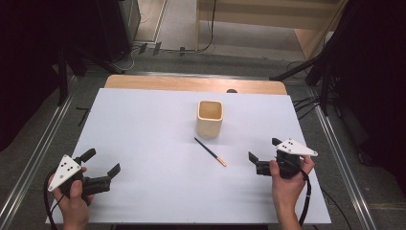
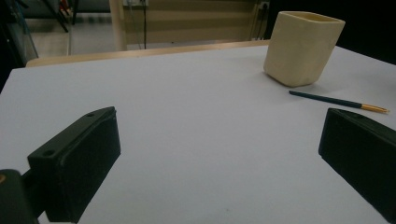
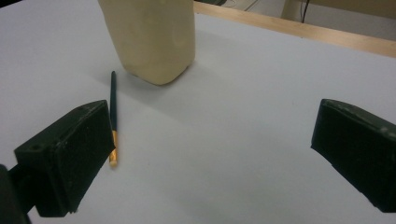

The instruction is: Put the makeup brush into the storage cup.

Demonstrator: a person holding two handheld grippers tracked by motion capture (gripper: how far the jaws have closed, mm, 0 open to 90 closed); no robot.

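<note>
The surface (image 1: pixel 143 143) is the biggest thing here, a wide sheet of pale grey-white with a strip of bare wood showing along its far edge. Standing on it, a little past the middle and toward the far side, is a cream-coloured cup (image 1: pixel 209 118), squarish with rounded corners, upright and open at the top; from above its inside looks bare.

Next in size are the two hand-held tools at the near edge. The left gripper (image 1: pixel 102 165) sits at the near left corner, held in the person's left hand (image 1: pixel 72 196), with its grey three-cornered plate on top. Its jaws stand wide apart with nothing between them, pointed across the surface toward the cup. The right gripper (image 1: pixel 265 150) is held at the near right in the right hand (image 1: pixel 287 179), and its jaws are likewise spread wide and grip nothing. A black cable trails from each down toward the near edge.

Smallest is the pencil (image 1: pixel 210 152), dark along its length with an orange-gold end. It lies flat on the surface just in front of the cup, apart from it, slanting from near the cup's base toward the right gripper. Its gold end lies nearest that gripper, close to one of the open jaws but not between them.
</note>
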